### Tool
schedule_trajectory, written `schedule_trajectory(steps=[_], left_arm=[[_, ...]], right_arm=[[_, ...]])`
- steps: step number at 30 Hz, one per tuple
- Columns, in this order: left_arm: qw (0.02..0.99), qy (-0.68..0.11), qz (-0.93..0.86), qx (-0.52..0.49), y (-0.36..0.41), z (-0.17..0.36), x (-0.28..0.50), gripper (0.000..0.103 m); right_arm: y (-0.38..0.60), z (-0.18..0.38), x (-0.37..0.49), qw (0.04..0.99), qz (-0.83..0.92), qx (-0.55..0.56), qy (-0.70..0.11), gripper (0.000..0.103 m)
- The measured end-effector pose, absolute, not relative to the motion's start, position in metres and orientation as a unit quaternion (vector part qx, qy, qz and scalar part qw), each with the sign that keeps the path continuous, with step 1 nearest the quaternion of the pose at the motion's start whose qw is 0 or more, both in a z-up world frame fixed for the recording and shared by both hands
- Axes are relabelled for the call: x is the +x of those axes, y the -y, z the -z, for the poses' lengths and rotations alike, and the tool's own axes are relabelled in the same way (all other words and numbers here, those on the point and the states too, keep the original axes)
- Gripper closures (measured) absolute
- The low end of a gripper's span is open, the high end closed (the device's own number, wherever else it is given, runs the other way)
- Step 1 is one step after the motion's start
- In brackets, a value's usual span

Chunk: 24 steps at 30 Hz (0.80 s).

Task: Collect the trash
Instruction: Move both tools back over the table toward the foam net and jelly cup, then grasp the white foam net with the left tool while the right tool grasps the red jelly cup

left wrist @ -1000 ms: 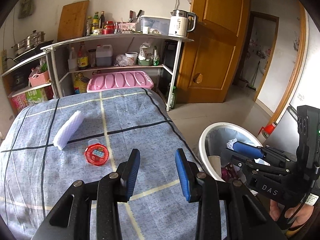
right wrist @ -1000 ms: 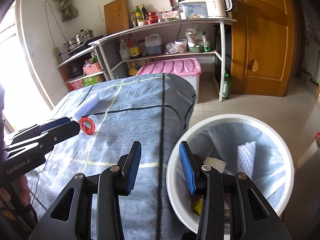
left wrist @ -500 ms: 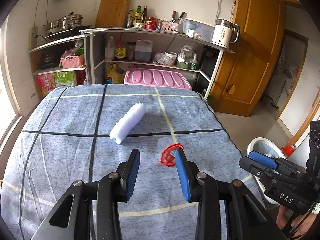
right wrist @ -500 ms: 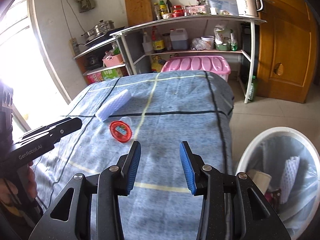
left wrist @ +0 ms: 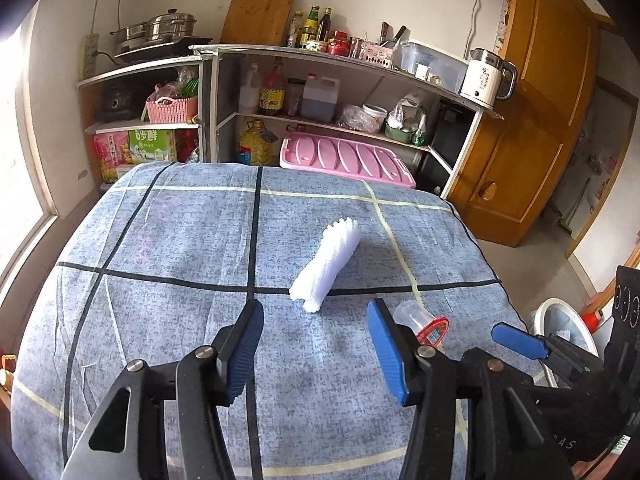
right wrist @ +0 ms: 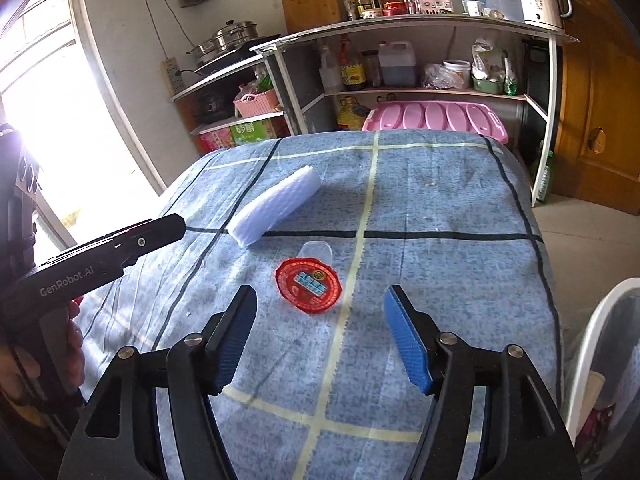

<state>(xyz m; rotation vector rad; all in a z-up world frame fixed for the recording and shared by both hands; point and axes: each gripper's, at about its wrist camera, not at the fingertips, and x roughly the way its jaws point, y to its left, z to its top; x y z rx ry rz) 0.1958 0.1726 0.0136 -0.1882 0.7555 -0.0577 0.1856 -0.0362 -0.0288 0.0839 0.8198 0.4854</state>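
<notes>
A white foam sleeve [left wrist: 326, 266] lies across a black line of the blue checked tablecloth [left wrist: 160, 280]. Just short of it hovers my left gripper [left wrist: 316, 354], jaws opening, nothing between them. Beside the foam lies a clear plastic cup with a red foil lid [right wrist: 308, 286], tipped on its side. My right gripper [right wrist: 320, 336] hangs a little before the cup, jaws opening wide and empty. The cup [left wrist: 424, 322] shows partly behind the left gripper's right finger. The foam sleeve [right wrist: 276, 210] lies left of the cup in the right wrist view.
A white trash bin [right wrist: 596, 364] with trash inside stands on the floor off the table's right edge. Behind the table are metal shelves [left wrist: 320, 80] crowded with bottles, a kettle and pots, plus a pink crate lid [left wrist: 346, 158]. A wooden door [left wrist: 532, 120] is at right.
Both grippers swung left from the bin to over the table. Each has opened wider. The foam sleeve and cup now sit right ahead of them.
</notes>
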Motion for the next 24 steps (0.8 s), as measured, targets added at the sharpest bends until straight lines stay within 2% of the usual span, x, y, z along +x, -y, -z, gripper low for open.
schedule_trajectory(steps=[13,16,23,24], left_arm=[[0.908,-0.4,0.067,-0.105,-0.18,0.016,0.244,0.049],[0.904,-0.406,0.077,-0.106,-0.179,0.02,0.253,0.046],[0.903,-0.414,0.083,-0.081,-0.167,0.026,0.273,0.045],[0.903,-0.415,0.081,-0.074,-0.165,0.027,0.275,0.045]], right_arm=[[0.004,0.057,0.213,0.881,-0.215,0.0,-0.421,0.036],[0.004,0.058,0.215,0.883,-0.206,-0.01,-0.422,0.036],[0.015,0.063,0.22,0.884,-0.192,0.017,-0.426,0.037],[0.017,0.064,0.22,0.884,-0.19,0.02,-0.427,0.04]])
